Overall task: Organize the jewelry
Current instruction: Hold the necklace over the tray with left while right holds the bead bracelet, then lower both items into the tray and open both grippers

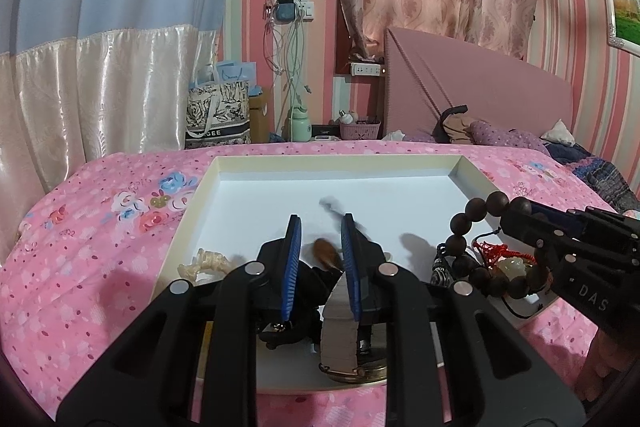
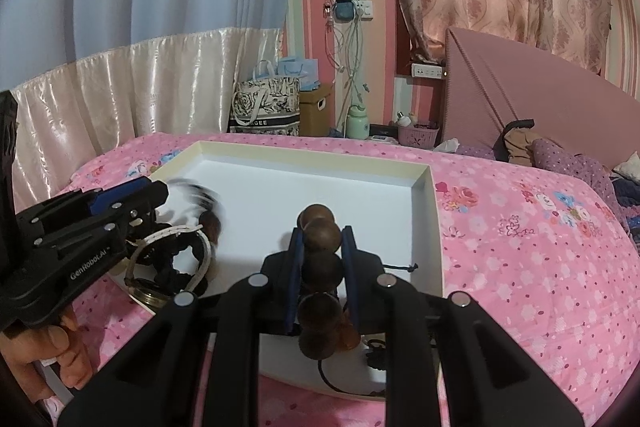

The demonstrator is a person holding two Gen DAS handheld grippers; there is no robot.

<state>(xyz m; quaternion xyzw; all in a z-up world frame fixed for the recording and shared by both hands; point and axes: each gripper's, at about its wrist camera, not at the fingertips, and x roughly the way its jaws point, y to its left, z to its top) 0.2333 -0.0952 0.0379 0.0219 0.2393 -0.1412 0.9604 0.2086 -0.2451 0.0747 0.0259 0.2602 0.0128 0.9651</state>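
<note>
A shallow white tray (image 1: 360,183) lies on the pink bed. My right gripper (image 2: 322,233) is shut on a dark wooden bead bracelet (image 2: 320,269); in the left wrist view the bracelet (image 1: 464,227) hangs from it (image 1: 516,213) over the tray's right side, with a red tassel and pale pendant (image 1: 508,265). My left gripper (image 1: 322,227) is over the tray's near part with its jaws apart; a blurred brown bead (image 1: 326,253) and a dark cord (image 1: 332,205) are between them. A pale carved piece (image 1: 206,263) lies at the tray's left. A white cord and dark pieces (image 2: 176,251) lie under the left gripper (image 2: 160,193).
The tray (image 2: 434,211) sits on a pink flowered bedspread (image 1: 100,227). A headboard (image 1: 480,87), pillows and clothes (image 1: 500,135) are at the far right. Bags (image 1: 218,115), a green bottle (image 1: 300,125) and a pink basket (image 1: 360,129) stand beyond the bed.
</note>
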